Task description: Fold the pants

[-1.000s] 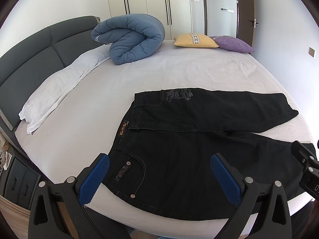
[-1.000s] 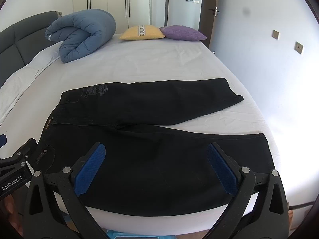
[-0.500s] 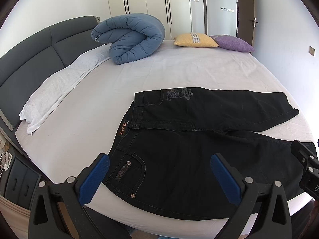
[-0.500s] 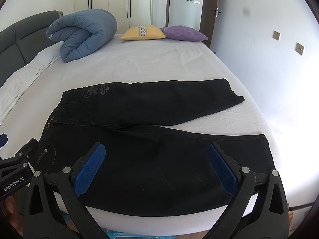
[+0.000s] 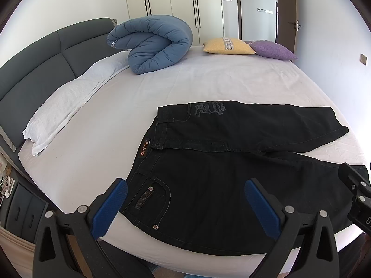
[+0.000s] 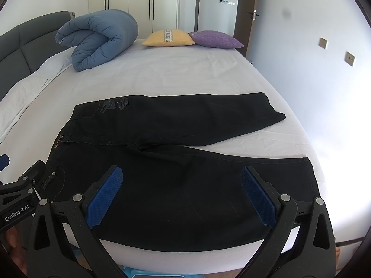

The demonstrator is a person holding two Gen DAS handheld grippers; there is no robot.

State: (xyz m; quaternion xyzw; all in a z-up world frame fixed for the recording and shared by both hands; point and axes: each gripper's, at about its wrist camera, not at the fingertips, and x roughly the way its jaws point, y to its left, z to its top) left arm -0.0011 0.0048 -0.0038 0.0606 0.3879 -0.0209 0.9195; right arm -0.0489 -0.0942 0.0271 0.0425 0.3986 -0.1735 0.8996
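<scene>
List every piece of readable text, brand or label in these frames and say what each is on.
"GenRobot.AI": white lettering on the body of the left gripper, seen in the right wrist view.
"D": start of a cut-off word on the right gripper, at the left wrist view's edge.
Orange waistband label on the black pants: too small to read.
Grey printed graphic near the waistband: illegible.
Pocket patch: illegible.

Bed (image 5: pixel 208 83) holds pants (image 5: pixel 231 162), duvet (image 5: pixel 153 44), 2 cushions (image 5: pixel 228 46).

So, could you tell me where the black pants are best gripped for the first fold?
Probably the near edge of the pants: left gripper at the waistband corner, right gripper at the near hem. That leg lies flat along the bed's edge, reachable from below.
</scene>
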